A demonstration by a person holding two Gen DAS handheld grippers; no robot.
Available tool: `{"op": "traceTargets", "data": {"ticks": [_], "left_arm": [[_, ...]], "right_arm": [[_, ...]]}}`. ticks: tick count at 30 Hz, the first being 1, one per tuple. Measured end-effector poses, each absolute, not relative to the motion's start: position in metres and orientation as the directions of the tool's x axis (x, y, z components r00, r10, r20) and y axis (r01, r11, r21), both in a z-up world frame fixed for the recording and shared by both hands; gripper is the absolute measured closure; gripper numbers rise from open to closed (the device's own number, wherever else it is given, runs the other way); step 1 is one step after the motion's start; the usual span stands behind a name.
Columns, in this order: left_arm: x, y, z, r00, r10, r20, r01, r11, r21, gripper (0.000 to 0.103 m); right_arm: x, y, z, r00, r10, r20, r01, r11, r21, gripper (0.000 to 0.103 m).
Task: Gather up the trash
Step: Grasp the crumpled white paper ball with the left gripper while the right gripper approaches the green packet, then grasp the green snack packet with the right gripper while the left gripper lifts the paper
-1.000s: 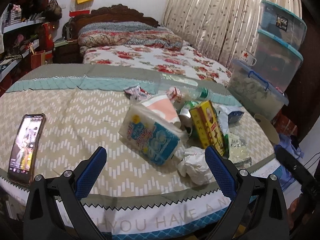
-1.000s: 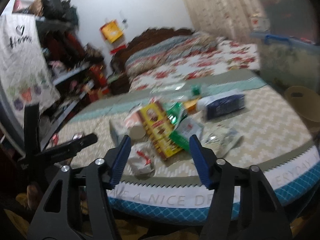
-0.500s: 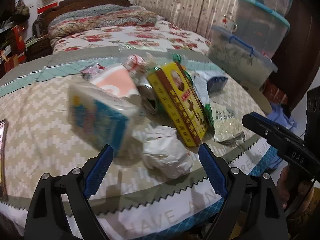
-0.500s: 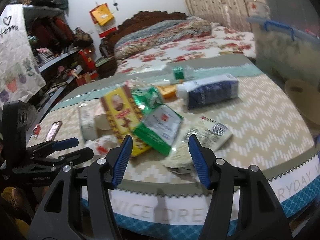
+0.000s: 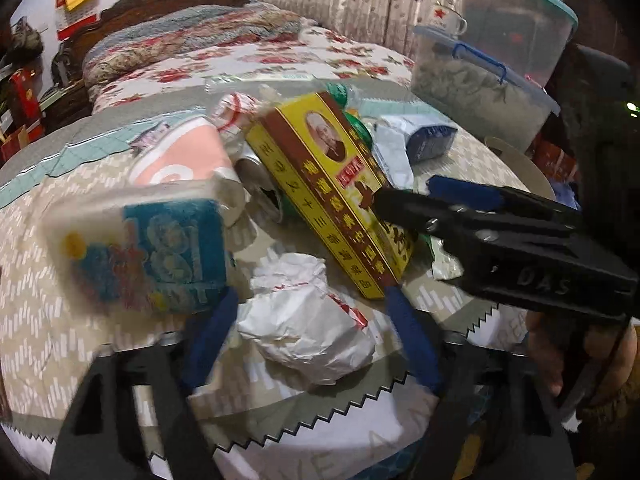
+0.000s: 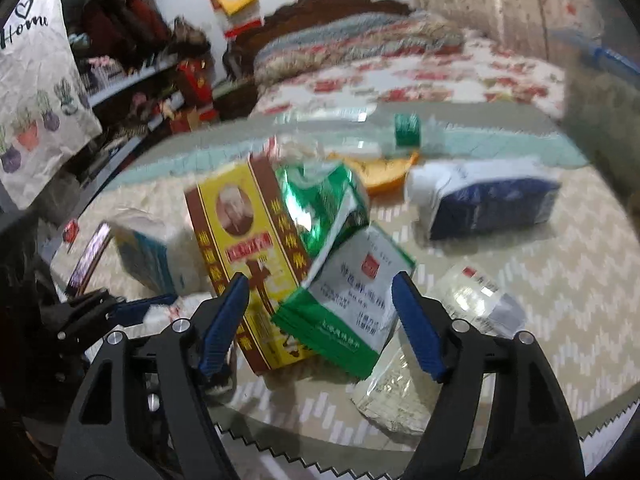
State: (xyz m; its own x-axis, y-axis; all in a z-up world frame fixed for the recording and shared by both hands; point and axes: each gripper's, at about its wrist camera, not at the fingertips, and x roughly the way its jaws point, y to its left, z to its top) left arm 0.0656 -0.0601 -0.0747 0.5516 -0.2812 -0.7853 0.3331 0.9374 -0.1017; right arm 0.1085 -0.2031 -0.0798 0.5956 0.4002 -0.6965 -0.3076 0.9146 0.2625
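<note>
2 grippers open: left gripper (image 5: 310, 334) straddles crumpled wrapper (image 5: 306, 328) dead ahead; right gripper (image 6: 320, 320) frames green packet (image 6: 352, 300), long axis running away from the fingers.

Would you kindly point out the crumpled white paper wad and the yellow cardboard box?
crumpled white paper wad (image 5: 308, 320), left wrist view, its creased middle.
yellow cardboard box (image 6: 248, 248), right wrist view, its printed top face.

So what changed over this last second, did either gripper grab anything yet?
No grab yet. Both came in toward the pile: the left gripper, open, now brackets the crumpled white paper; the right gripper, open, now flanks the green-and-white packet. The yellow box and the other trash lie as before.
</note>
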Motion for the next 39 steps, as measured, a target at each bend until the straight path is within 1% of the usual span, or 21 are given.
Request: {"op": "traceTargets", "data": {"ticks": [1, 2, 3, 4, 5, 6, 8, 11, 16, 20, 23, 25, 26, 28, 29, 30, 31, 32, 35, 36, 39], "left_arm": [[0.066, -0.060, -0.076, 0.545, -0.282, -0.790, 0.337, 0.936, -0.101, 0.055], [0.068, -0.060, -0.077, 0.541, -0.284, -0.791, 0.339, 0.935, -0.103, 0.061], [0.069, -0.058, -0.077, 0.544, -0.293, -0.786, 0.339, 0.934, -0.113, 0.063], [0.069, -0.056, -0.076, 0.542, -0.303, -0.784, 0.341, 0.932, -0.124, 0.065], [0.070, -0.054, -0.073, 0.540, -0.319, -0.779, 0.344, 0.928, -0.142, 0.066], [0.069, -0.053, -0.071, 0.543, -0.326, -0.774, 0.346, 0.927, -0.148, 0.066], [0.065, -0.051, -0.063, 0.560, -0.341, -0.755, 0.354, 0.923, -0.153, 0.066], [0.061, -0.051, -0.048, 0.583, -0.364, -0.727, 0.368, 0.915, -0.163, 0.066], [0.062, -0.060, -0.013, 0.599, -0.436, -0.671, 0.425, 0.884, -0.194, 0.066], [0.074, -0.083, 0.001, 0.590, -0.460, -0.664, 0.462, 0.867, -0.190, 0.066], [0.084, -0.109, 0.003, 0.565, -0.480, -0.671, 0.500, 0.846, -0.185, 0.066], [0.093, -0.129, -0.001, 0.560, -0.457, -0.691, 0.507, 0.849, -0.150, 0.066], [0.097, -0.135, -0.002, 0.552, -0.455, -0.699, 0.509, 0.848, -0.150, 0.066], [0.103, -0.140, -0.005, 0.536, -0.459, -0.709, 0.502, 0.848, -0.170, 0.066], [0.104, -0.139, -0.005, 0.536, -0.457, -0.710, 0.497, 0.850, -0.172, 0.066], [0.104, -0.138, -0.006, 0.539, -0.451, -0.711, 0.490, 0.855, -0.170, 0.066], [0.104, -0.136, -0.007, 0.541, -0.444, -0.714, 0.481, 0.860, -0.170, 0.066], [0.105, -0.134, -0.010, 0.538, -0.434, -0.722, 0.470, 0.866, -0.171, 0.066], [0.104, -0.124, -0.018, 0.521, -0.422, -0.742, 0.447, 0.876, -0.185, 0.066], [0.102, -0.121, -0.020, 0.517, -0.421, -0.745, 0.442, 0.877, -0.188, 0.066], [0.095, -0.112, -0.021, 0.516, -0.425, -0.744, 0.435, 0.878, -0.200, 0.066]], "right_arm": [[0.109, -0.206, -0.084, 0.577, 0.420, -0.701, -0.315, 0.906, 0.283, 0.043], [0.108, -0.209, -0.086, 0.564, 0.444, -0.696, -0.323, 0.895, 0.309, 0.059], [0.109, -0.214, -0.090, 0.546, 0.471, -0.693, -0.329, 0.881, 0.340, 0.070], [0.109, -0.218, -0.091, 0.537, 0.488, -0.688, -0.332, 0.872, 0.359, 0.074], [0.107, -0.221, -0.089, 0.543, 0.487, -0.685, -0.329, 0.873, 0.360, 0.082], [0.104, -0.224, -0.087, 0.556, 0.483, -0.676, -0.327, 0.875, 0.356, 0.083], [0.099, -0.228, -0.077, 0.596, 0.474, -0.648, -0.329, 0.880, 0.342, 0.089], [0.092, -0.236, -0.057, 0.659, 0.462, -0.593, -0.334, 0.887, 0.319, 0.094], [0.087, -0.260, -0.029, 0.725, 0.467, -0.506, -0.321, 0.879, 0.351, 0.094], [0.082, -0.296, -0.020, 0.760, 0.461, -0.458, -0.276, 0.867, 0.414, 0.094], [0.079, -0.326, -0.019, 0.788, 0.425, -0.445, -0.223, 0.871, 0.437, 0.094], [0.079, -0.344, -0.026, 0.775, 0.435, -0.458, -0.197, 0.856, 0.478, 0.093], [0.079, -0.349, -0.030, 0.767, 0.447, -0.461, -0.191, 0.844, 0.501, 0.090], [0.082, -0.357, -0.046, 0.722, 0.505, -0.472, -0.188, 0.801, 0.569, 0.089], [0.084, -0.359, -0.052, 0.703, 0.528, -0.477, -0.189, 0.785, 0.591, 0.078], [0.086, -0.360, -0.060, 0.682, 0.548, -0.484, -0.184, 0.769, 0.612, 0.043], [0.087, -0.361, -0.065, 0.676, 0.550, -0.490, -0.175, 0.766, 0.619, 0.024], [0.087, -0.360, -0.067, 0.683, 0.547, -0.485, -0.179, 0.769, 0.614, 0.019], [0.093, -0.343, -0.069, 0.645, 0.561, -0.519, -0.263, 0.800, 0.539, 0.033], [0.098, -0.336, -0.071, 0.628, 0.562, -0.538, -0.280, 0.808, 0.518, 0.035], [0.120, -0.317, -0.077, 0.572, 0.562, -0.597, -0.327, 0.824, 0.462, 0.034]]}}
